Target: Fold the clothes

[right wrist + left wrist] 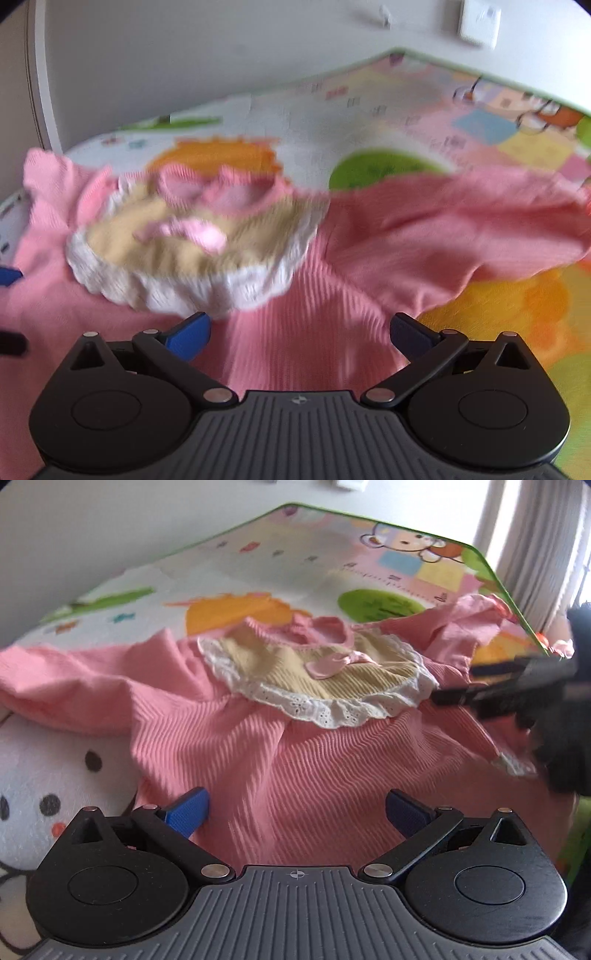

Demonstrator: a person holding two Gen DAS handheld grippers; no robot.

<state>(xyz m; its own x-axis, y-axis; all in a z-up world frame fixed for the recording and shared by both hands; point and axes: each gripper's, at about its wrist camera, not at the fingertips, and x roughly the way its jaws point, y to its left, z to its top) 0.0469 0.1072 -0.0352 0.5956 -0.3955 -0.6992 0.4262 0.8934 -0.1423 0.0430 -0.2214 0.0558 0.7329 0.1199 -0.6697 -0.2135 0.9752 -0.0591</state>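
A pink ribbed child's top [295,760] lies face up on a cartoon play mat [258,565], its sleeves spread to both sides. It has a cream bib collar with white lace trim [317,679] and a pink bow [332,662]. My left gripper [297,812] is open above the lower body of the top, with nothing between its blue pads. My right gripper [301,334] is also open, over the same fabric [306,332] just below the collar [192,251]. The right gripper shows as a blurred black shape [517,686] at the right of the left wrist view.
The play mat's green edge [495,572] runs along the far right, with a white curtain [539,535] beyond it. A pale wall [184,48] with a white switch plate [478,24] stands behind the mat. The right wrist view is motion-blurred.
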